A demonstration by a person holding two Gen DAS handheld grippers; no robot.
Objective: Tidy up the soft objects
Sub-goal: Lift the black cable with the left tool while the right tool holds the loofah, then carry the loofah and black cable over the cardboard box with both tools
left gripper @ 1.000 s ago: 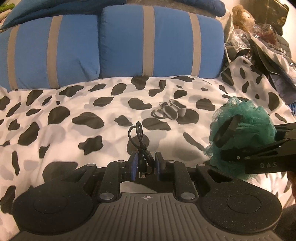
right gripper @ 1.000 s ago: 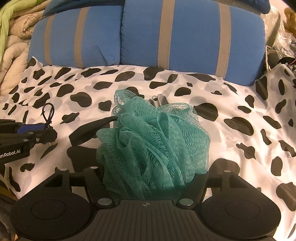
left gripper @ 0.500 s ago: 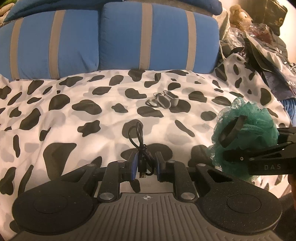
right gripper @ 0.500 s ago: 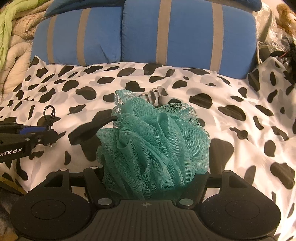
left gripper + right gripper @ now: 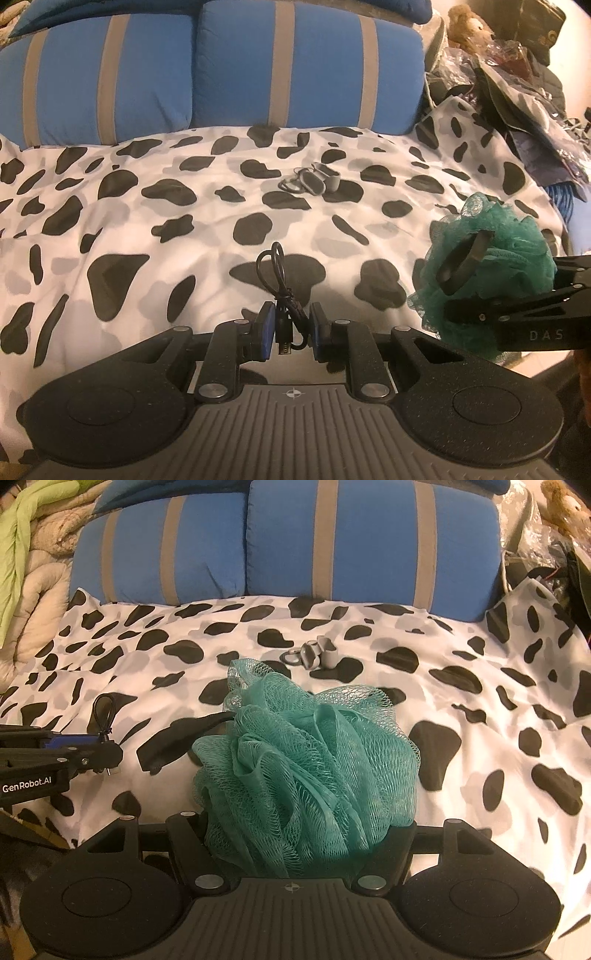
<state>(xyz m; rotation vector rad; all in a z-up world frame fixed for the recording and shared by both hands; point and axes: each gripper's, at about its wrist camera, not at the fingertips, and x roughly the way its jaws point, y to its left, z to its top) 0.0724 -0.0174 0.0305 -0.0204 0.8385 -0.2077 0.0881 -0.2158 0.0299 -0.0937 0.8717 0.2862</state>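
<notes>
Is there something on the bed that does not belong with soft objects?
Yes. The small grey case with rings on the cow-print cover looks hard, and the left gripper holds a black cable, unlike the green mesh sponge.

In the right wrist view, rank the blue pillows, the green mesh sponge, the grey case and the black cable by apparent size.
1. Blue pillows.
2. Green mesh sponge; it sits nearest the camera, so it looks enlarged.
3. Grey case and black cable look alike.
</notes>
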